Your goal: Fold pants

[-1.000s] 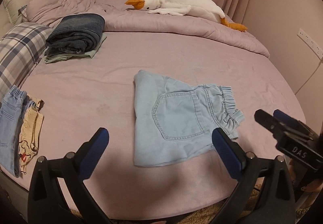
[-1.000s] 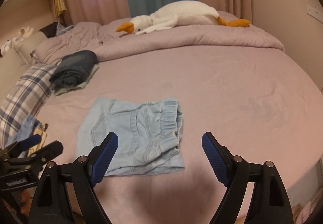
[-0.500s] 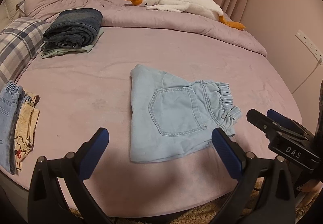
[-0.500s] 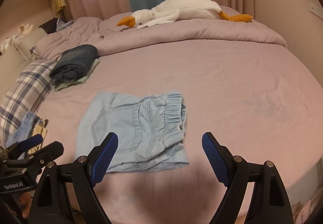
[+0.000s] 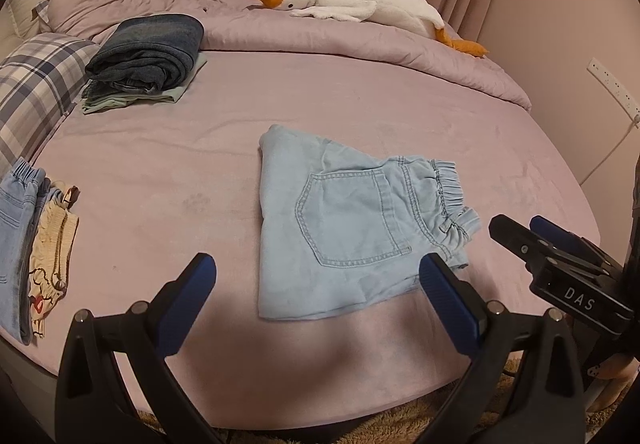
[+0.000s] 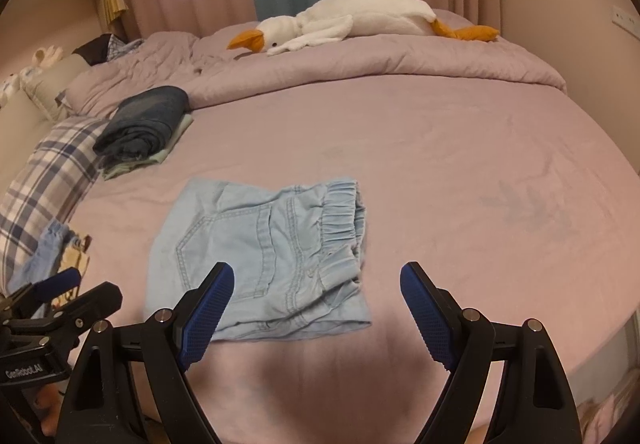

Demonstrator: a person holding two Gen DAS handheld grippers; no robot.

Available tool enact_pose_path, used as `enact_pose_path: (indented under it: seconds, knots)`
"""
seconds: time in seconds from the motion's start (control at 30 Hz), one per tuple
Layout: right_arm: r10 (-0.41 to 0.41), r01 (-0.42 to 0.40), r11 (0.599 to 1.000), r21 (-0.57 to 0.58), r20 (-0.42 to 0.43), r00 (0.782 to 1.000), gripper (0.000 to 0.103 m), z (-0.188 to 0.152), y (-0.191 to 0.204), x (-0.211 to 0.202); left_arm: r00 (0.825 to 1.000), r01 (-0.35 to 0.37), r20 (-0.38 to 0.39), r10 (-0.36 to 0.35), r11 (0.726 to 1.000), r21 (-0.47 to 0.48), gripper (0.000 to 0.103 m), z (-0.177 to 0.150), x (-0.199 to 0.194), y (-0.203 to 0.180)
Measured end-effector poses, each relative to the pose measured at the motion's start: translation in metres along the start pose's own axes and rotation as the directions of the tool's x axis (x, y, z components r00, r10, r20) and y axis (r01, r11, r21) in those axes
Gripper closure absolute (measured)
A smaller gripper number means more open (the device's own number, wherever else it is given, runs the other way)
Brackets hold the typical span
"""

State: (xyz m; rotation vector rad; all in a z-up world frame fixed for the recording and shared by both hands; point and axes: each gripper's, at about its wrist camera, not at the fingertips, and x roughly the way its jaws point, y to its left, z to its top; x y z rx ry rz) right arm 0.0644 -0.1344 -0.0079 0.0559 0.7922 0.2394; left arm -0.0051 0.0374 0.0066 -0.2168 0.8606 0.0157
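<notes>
While pants (image 5: 348,228) lie folded, each hand-held gripper (image 5: 316,300) (image 6: 316,308) gaping, empty

pants (image 5: 344,220): pale denim, soft matt, visible stitching | bed (image 5: 168,180) cover: lilac velvety cloth, matt | left tongs (image 5: 316,286): black matt plastic, blue ribbed pads, small metal rivets | goose toy (image 5: 360,4): white plush | pillow (image 5: 36,84): checked woven cloth

The pants (image 5: 352,228) are seen in pale blue denim on a mauve bed (image 5: 160,180). A white plush goose (image 5: 360,0) with orange beak and feet is shown far off. A blue-and-white plaid pillow (image 5: 36,84) and dark navy folded jeans (image 5: 148,48) are noted left. Blue pads (image 6: 208,308) are carried on black arms.
</notes>
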Motion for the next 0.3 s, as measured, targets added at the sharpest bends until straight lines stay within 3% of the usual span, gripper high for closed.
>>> enact_pose_path:
  seconds: [0.3]
  knots:
    - [-0.008, 0.008, 1.000, 0.005, -0.007, 1.000, 0.018, -0.0009, -0.0016, 0.0003, 1.000, -0.016, 0.013, 0.016, 1.000, 0.002, 0.001, -0.0003, -0.0028, 0.0007]
